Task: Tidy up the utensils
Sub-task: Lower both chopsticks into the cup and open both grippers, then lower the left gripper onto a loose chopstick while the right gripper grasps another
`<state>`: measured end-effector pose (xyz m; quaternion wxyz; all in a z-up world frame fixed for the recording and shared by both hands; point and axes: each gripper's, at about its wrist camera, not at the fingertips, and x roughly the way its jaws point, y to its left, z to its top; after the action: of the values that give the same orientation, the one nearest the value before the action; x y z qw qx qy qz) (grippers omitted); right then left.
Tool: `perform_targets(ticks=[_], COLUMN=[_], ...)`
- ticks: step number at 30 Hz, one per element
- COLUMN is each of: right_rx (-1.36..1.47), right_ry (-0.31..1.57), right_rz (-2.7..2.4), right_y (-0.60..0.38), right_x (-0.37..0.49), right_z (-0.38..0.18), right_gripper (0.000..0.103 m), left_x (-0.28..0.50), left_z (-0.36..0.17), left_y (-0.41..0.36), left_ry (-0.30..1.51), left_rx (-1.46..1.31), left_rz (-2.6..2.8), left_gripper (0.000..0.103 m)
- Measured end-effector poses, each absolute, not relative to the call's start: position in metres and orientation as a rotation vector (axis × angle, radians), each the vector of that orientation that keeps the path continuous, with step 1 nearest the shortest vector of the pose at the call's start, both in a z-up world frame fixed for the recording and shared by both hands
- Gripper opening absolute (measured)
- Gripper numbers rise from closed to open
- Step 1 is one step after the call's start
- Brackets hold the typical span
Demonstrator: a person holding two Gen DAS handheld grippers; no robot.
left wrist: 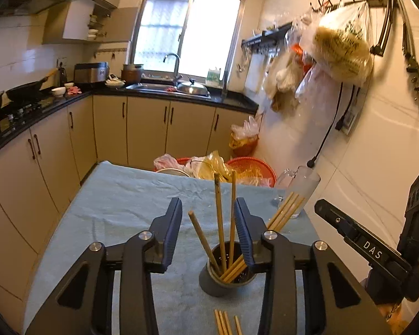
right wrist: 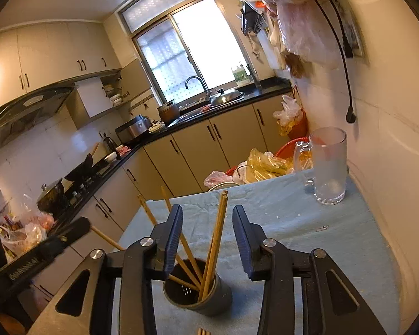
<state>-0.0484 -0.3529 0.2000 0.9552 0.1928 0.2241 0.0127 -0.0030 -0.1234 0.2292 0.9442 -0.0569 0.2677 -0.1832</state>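
Note:
A dark grey perforated utensil holder (left wrist: 212, 284) (right wrist: 209, 307) stands on the blue-clothed table (left wrist: 111, 195). Several wooden chopsticks (left wrist: 219, 215) (right wrist: 218, 223) lean in it at different angles. My left gripper (left wrist: 208, 203) hangs open just above the holder, with two upright chopsticks in the gap and the pads not pressing on them. My right gripper (right wrist: 207, 209) is open over the same holder from the other side, with a bundle of chopsticks rising between its fingers. A few loose chopsticks (left wrist: 223, 321) (right wrist: 204, 332) lie on the cloth near the front edge.
A clear glass mug (left wrist: 301, 187) (right wrist: 329, 167) stands at the table's far right corner by the tiled wall. Orange baskets with plastic bags (left wrist: 251, 167) sit beyond the far edge. Kitchen counters and cabinets run along the left and back.

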Motion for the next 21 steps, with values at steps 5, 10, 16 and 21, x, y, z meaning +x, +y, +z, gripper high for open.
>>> perform_targets(ticks=[5,10,16,21], right_rx=[0.32,0.252,0.174,0.128], right_ry=[0.463,0.5,0.62,0.755], right_rz=[0.011,-0.003,-0.02,0.003], right_y=[-0.348,-0.343,-0.339,-0.329], right_x=[-0.078,-0.106,-0.145,-0.167], right_z=[0.213,0.219,0.195,0.148], right_gripper=[0.055,0.063,0.069,0.07], left_x=[-0.041,-0.079,-0.105,-0.113], left_z=[0.24,0.238,0.205,0.15], left_y=[-0.099,-0.078,-0.065,-0.059], left_ry=[0.507,0.486,0.552,0.686], left_rx=[-0.138,-0.136,-0.132,-0.13], left_rz=[-0.356,-0.333,-0.322,-0.308], left_gripper=[0.046,0.053,0.056,0.056])
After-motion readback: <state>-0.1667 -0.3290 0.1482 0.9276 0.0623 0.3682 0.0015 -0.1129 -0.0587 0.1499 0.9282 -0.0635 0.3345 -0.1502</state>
